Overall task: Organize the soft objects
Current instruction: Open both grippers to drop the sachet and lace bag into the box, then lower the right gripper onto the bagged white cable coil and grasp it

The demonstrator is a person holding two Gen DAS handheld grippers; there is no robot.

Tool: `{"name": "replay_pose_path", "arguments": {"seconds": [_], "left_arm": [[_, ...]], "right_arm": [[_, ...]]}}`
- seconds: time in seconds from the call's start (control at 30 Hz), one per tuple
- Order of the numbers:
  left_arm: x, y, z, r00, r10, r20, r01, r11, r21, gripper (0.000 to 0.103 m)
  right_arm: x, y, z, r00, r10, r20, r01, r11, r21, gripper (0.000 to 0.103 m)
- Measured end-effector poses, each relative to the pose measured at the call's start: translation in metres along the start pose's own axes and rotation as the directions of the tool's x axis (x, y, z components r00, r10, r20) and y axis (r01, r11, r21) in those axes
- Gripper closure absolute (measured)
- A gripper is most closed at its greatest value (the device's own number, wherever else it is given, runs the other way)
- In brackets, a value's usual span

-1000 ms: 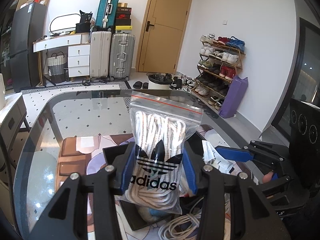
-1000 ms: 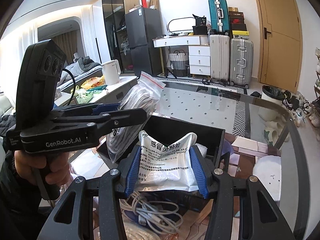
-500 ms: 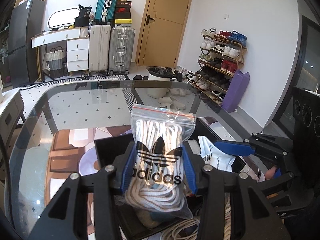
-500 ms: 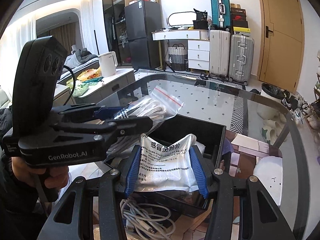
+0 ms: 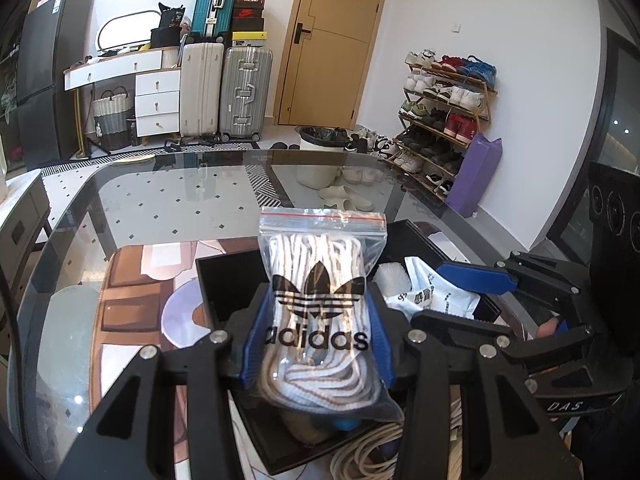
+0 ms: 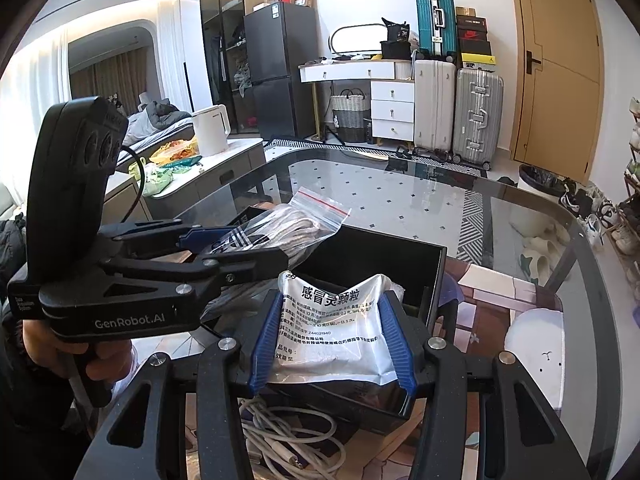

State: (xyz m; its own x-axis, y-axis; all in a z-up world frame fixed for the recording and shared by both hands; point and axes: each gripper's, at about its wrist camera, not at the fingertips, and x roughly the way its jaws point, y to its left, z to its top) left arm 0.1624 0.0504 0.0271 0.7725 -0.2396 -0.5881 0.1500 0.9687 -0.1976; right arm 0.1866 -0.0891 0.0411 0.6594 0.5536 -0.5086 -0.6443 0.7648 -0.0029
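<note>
- The left tool point(image 5: 318, 334) is clamped on a zip bag of shoelaces point(image 5: 320, 300), blue pads pressing its two sides near the "adidas" print. The bag's long axis runs forward along the fingers, its red-striped zip end pointing away from the hand.
- In the right wrist view this bag of shoelaces point(image 6: 280, 228) juts out over the left rear corner of the black box point(image 6: 434, 280), tilted slightly upward; it looks held above the box, not resting in it.
- The black box point(image 5: 224, 280) sits on the glass table point(image 5: 160, 200), directly under and ahead of both tools. That is the relation the coming move turns on: I judge the drop point lies straight below.
- The right tool point(image 6: 332, 344) grips a silver medicine sachet point(image 6: 330, 328), which bows into a V between the pads. It hangs over the near edge of the box.
- Of the two, the right tool appears lower and nearer the box interior, so its sachet probably needs only a short lowering.
- A loose white cable point(image 6: 288, 436) lies on the table at the near side of the box, beneath the right tool.
</note>
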Motion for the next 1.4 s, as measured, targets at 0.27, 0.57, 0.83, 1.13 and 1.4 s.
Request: {"name": "replay_pose_path", "arguments": {"seconds": [0.27, 0.57, 0.83, 1.13, 1.4], "left_arm": [[-0.01, 0.0, 0.0, 1.0, -0.006, 0.017, 0.006, 1.0, -0.003, 0.036], [-0.038, -0.003, -0.007, 0.998, 0.007, 0.062, -0.006, 1.0, -0.018, 0.002], [-0.059, 0.007, -0.026, 0.996, 0.076, 0.046, -0.074, 0.995, -0.06, 0.0], [-0.074, 0.007, -0.067, 0.992, 0.123, -0.025, -0.125, 0.989, -0.08, 0.0], [-0.072, 0.002, -0.081, 0.989, 0.139, -0.057, -0.143, 0.987, -0.073, 0.0]], "right_arm": [[-0.01, 0.003, 0.003, 0.999, -0.039, 0.036, 0.04, 0.999, -0.023, 0.023], [-0.037, -0.01, -0.009, 0.993, -0.12, 0.017, 0.119, 0.992, 0.043, 0.002], [-0.054, -0.006, -0.038, 0.994, -0.093, -0.051, 0.098, 0.991, 0.093, 0.001], [-0.055, 0.028, -0.071, 0.991, 0.028, -0.131, -0.01, 0.99, 0.139, 0.0], [-0.042, 0.051, -0.1, 0.975, 0.074, -0.212, -0.048, 0.991, 0.125, 0.0]]}}
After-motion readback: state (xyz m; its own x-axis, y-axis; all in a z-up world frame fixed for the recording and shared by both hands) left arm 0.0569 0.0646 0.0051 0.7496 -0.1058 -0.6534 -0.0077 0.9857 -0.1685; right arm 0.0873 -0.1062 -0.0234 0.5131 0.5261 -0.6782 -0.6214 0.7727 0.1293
